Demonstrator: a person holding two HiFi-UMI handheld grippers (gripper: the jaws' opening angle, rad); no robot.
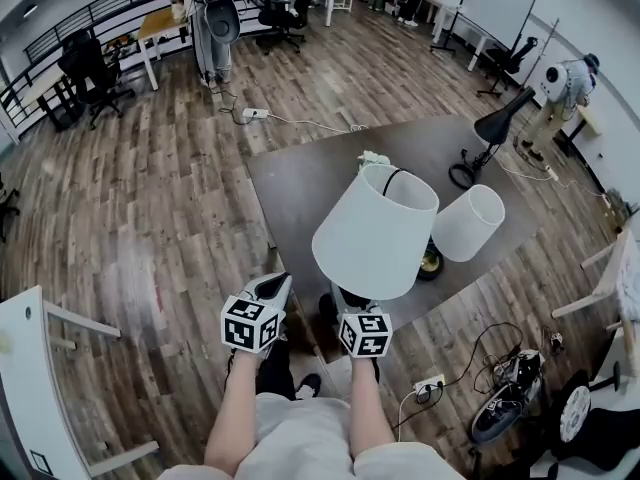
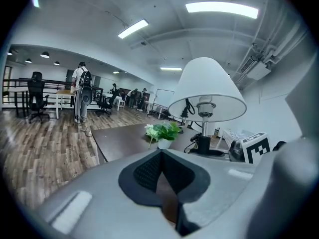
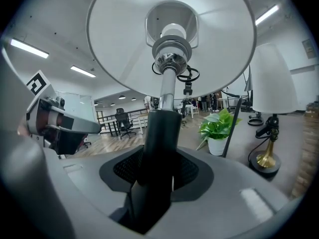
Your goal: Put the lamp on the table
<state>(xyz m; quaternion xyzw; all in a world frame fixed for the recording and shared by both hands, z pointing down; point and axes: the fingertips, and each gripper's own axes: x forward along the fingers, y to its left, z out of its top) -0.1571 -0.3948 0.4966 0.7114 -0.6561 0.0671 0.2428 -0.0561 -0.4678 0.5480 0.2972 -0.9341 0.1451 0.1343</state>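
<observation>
A lamp with a white cone shade [image 1: 375,233] and a black stem [image 3: 160,143] stands upright over the near edge of the dark brown table [image 1: 310,183]. My right gripper [image 1: 358,313] is shut on that stem, under the shade [image 3: 172,39]. In the left gripper view the lamp [image 2: 207,91] shows its black base [image 2: 208,152] low at the table top; contact cannot be told. My left gripper [image 1: 268,293] hovers to the left of the lamp, off the table's edge, its jaws shut and empty [image 2: 160,158].
On the table stand a second white-shaded lamp [image 1: 468,223] with a brass base [image 3: 266,158], a black desk lamp [image 1: 497,128] and a small potted plant [image 2: 162,132]. Cables and a power strip [image 1: 430,383] lie on the wooden floor at the right.
</observation>
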